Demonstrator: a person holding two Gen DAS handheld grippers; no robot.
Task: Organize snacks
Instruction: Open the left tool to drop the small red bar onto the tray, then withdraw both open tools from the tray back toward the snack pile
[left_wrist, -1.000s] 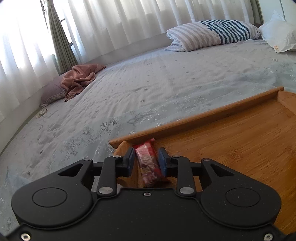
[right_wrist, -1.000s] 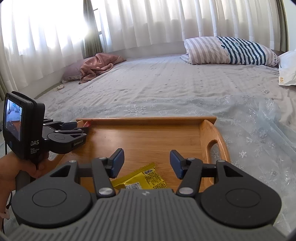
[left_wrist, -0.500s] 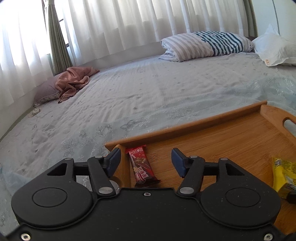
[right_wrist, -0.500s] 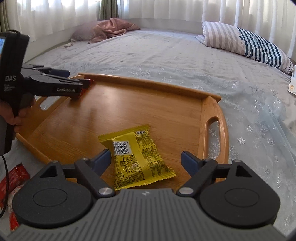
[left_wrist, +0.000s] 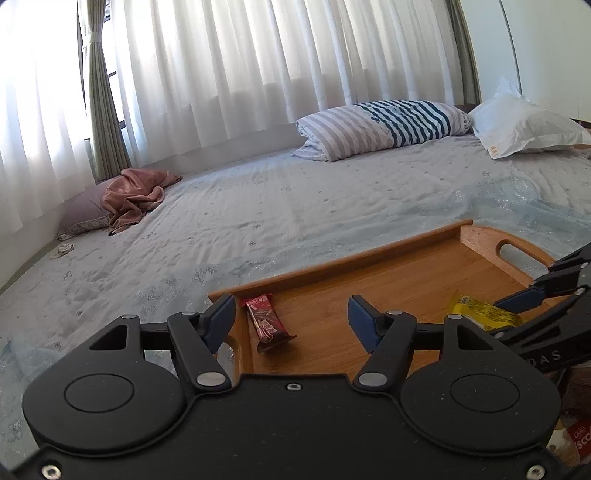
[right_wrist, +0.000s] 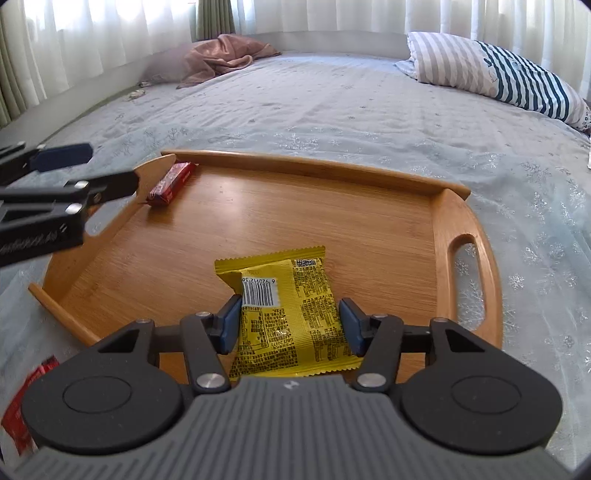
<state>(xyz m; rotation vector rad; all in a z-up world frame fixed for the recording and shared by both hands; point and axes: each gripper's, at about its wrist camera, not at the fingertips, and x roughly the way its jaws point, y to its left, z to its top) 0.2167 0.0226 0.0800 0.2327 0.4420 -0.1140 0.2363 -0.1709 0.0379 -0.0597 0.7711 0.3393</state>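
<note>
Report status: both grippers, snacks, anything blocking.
Left gripper open, empty. Right gripper open, fingers flanking yellow packet. Red bar lies on tray, near the corner. Nothing blocking.

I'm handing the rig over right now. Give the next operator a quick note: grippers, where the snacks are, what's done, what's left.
Left gripper: open, empty, just behind the red bar.
Right gripper: open, straddling the yellow packet, not clamped.
Red bar: on the wooden tray, far left corner.
Yellow packet: flat on the tray, near edge.
Done: two snacks on the tray.
Left: red wrappers lie on the bed near the tray's left; probably next.
</note>
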